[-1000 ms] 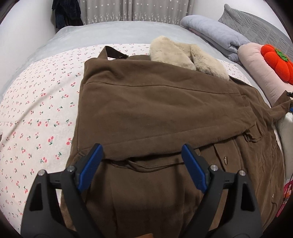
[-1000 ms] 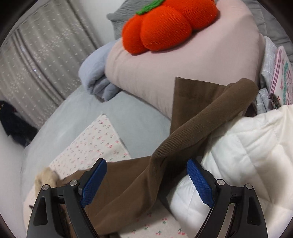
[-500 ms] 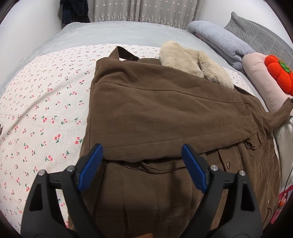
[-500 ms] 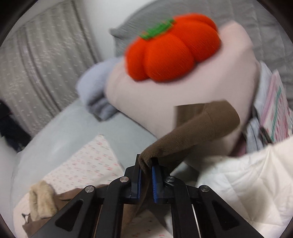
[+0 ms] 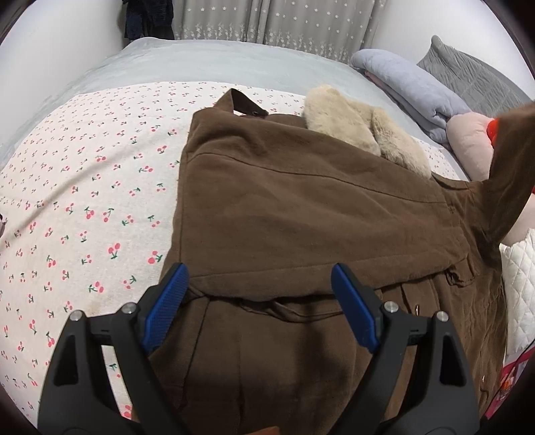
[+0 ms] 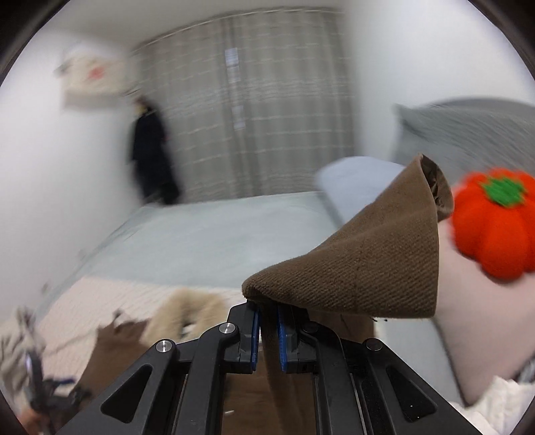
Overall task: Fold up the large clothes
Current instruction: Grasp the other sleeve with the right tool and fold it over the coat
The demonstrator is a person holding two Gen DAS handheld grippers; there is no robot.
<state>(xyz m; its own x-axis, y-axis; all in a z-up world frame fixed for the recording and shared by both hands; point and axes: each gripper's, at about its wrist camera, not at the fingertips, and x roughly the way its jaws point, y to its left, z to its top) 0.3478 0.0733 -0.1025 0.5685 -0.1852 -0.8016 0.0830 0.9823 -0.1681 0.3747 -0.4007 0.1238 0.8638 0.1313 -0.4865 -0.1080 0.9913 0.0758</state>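
Observation:
A large brown coat (image 5: 301, 217) with a cream fur collar (image 5: 361, 134) lies spread on the cherry-print sheet (image 5: 83, 200). One sleeve lies folded across its body. My left gripper (image 5: 259, 308) hangs open just above the coat's lower half, with nothing between its blue pads. The other brown sleeve (image 5: 511, 160) rises off the bed at the right edge of the left wrist view. My right gripper (image 6: 268, 329) is shut on that sleeve (image 6: 367, 261), whose cuff end flops over above the jaws.
An orange pumpkin cushion (image 6: 495, 231) rests on a pink pillow (image 5: 468, 140) at the right. Folded blue-grey bedding (image 5: 411, 87) and a grey pillow (image 5: 474, 73) lie behind. A white quilt (image 5: 518, 274) borders the coat's right side. Curtains (image 5: 267, 20) hang beyond the bed.
My right gripper shut on the brown sleeve and swung it up and leftward off the pillow. The left gripper has drifted slightly over the coat, still open.

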